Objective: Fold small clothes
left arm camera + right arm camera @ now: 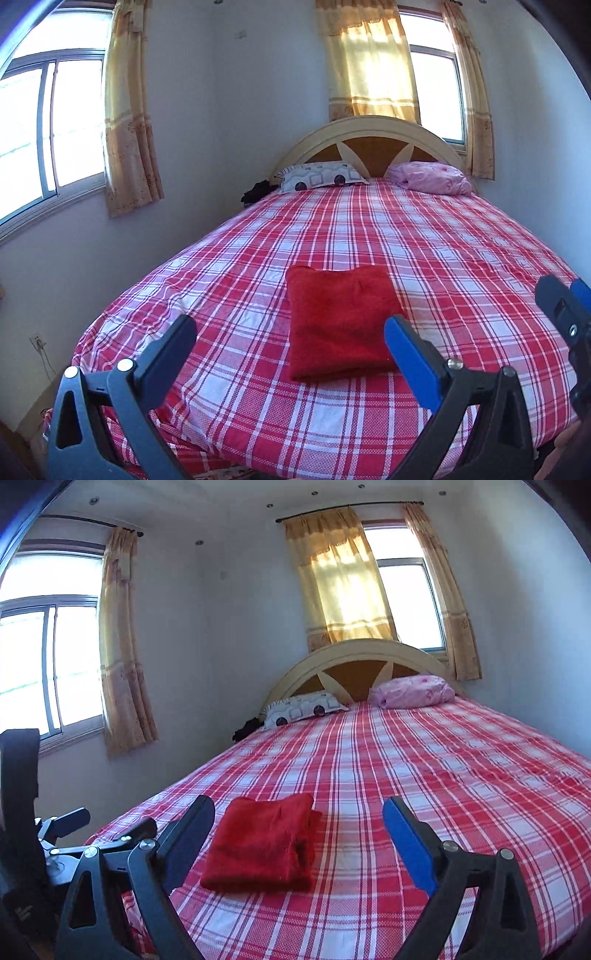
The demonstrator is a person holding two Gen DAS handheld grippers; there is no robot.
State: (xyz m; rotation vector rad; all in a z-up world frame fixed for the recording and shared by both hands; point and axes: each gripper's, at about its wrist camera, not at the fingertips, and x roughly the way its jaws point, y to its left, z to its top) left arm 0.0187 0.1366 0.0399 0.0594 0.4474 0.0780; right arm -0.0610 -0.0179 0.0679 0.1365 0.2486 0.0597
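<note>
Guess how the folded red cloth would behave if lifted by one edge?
Probably floppy: the red cloth is soft, fuzzy fabric lying in loose layers on the bed, so it would likely droop and unfold. Likely light, and its nap should give the fingers some hold.

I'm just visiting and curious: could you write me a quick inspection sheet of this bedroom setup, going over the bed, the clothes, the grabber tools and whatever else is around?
Surface: bed with a red and white checked cover, lying smooth.
Job's things: red garment, folded into a neat rectangle near the foot end.
Clutter: patterned pillow, pink pillow, dark item at the bed's head corner.
Grippers: left gripper and right gripper both open, holding nothing.
Cables: wall socket with a cord hanging from it.
Surroundings: two windows, yellow curtains, arched headboard.
</note>
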